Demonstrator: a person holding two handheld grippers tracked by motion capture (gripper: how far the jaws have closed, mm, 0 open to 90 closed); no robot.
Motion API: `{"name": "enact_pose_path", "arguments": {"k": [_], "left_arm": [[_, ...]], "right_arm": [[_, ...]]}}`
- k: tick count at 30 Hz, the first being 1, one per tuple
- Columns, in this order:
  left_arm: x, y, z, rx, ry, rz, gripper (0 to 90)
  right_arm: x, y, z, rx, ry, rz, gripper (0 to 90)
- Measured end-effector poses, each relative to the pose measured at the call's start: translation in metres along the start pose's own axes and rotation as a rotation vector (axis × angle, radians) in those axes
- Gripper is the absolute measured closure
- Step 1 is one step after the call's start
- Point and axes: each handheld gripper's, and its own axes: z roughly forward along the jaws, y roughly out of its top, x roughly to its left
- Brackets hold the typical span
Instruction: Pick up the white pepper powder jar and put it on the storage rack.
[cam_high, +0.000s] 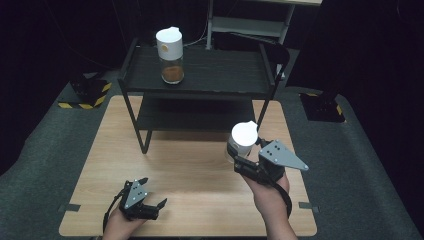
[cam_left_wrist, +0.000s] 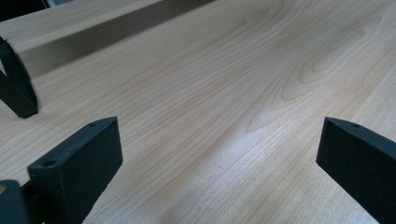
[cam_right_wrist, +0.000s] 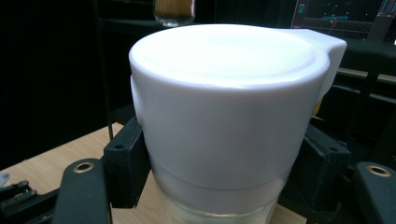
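right gripper (cam_high: 239, 161) clamped on white-lidded jar (cam_high: 242, 140), right of centre, above wooden table (cam_high: 195, 170) | left gripper (cam_high: 150, 192) lower left, jaws wide apart, nothing between | second jar (cam_high: 170, 49) with brown contents atop black shelf (cam_high: 220, 75), upper centre | no legible labels or writing

A jar of brown powder (cam_high: 171, 52) stands on the black shelf rack (cam_high: 210, 72) at the wooden table's (cam_high: 165, 165) far edge.
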Motion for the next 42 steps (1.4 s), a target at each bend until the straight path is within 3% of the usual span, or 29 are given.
{"name": "enact_pose_path", "arguments": {"k": [12,18,42], "left_arm": [[0.002,0.000,0.000,-0.001,-0.007,-0.005,0.6],[0.002,0.000,0.000,-0.001,-0.008,-0.005,0.6],[0.004,0.000,0.000,-0.003,-0.017,-0.010,0.6]], "right_arm": [[-0.006,0.035,0.012,-0.015,0.004,-0.012,30.2],[-0.011,0.049,0.018,-0.030,0.009,0.013,30.2],[-0.021,0.104,0.051,-0.056,-0.033,0.006,30.2]]}}
